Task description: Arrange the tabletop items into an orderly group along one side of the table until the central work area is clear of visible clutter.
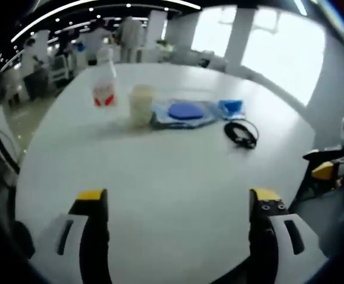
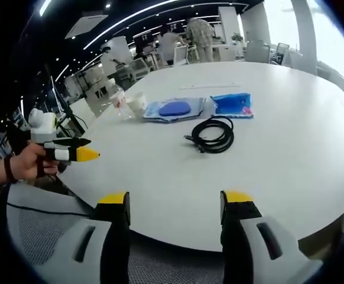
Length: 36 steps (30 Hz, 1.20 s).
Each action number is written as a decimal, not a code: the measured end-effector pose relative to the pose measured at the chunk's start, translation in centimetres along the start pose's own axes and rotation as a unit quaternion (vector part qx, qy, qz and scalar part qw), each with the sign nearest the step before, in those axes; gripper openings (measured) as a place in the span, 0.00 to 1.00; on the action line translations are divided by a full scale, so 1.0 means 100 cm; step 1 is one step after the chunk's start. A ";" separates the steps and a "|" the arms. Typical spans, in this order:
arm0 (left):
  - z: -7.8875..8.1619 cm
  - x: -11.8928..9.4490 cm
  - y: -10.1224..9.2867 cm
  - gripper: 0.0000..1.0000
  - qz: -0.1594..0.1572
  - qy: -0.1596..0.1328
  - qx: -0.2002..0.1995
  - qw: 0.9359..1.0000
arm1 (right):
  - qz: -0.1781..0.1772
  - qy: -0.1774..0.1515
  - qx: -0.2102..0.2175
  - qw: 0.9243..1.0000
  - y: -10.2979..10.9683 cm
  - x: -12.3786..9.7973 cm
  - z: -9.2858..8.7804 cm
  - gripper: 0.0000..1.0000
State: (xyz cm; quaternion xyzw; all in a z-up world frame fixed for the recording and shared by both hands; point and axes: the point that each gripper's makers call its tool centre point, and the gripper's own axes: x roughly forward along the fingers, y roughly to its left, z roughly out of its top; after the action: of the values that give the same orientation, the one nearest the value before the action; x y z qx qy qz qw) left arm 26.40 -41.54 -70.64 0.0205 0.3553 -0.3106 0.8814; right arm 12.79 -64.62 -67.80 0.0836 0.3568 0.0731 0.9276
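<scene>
One bottle [image 1: 104, 83], one cup [image 1: 141, 103], one coiled cable [image 2: 212, 135] on the table [image 2: 290, 154]; both hand-held grippers, left [image 1: 175, 204] and right [image 2: 173, 207], gape wide, empty.

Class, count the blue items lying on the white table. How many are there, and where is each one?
2. A blue disc in a clear bag lies beside the cup; a blue packet lies on its other side, beyond the black cable. None seems hidden.

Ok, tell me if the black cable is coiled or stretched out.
Coiled. The black cable lies in a loose loop on the white table, with a short end sticking out toward the blue pad.
</scene>
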 end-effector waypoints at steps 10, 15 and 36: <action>0.011 -0.004 0.000 0.95 0.001 -0.024 0.000 1.000 | -0.006 0.032 -0.004 0.999 -0.017 0.010 -0.001 0.62; 0.012 -0.006 0.003 0.95 0.003 -0.029 -0.009 1.000 | -0.001 0.036 -0.012 0.999 -0.032 0.021 0.019 0.62; 0.014 -0.013 0.017 0.93 0.022 -0.036 -0.027 0.999 | -0.034 0.063 -0.060 0.996 -0.096 0.099 0.086 0.62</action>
State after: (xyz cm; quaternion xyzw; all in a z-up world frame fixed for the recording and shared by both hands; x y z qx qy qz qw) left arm 27.53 -39.81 -69.14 -0.0066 0.3306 -0.2823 0.9005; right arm 26.62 -72.97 -69.97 0.0112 0.4120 0.0674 0.9086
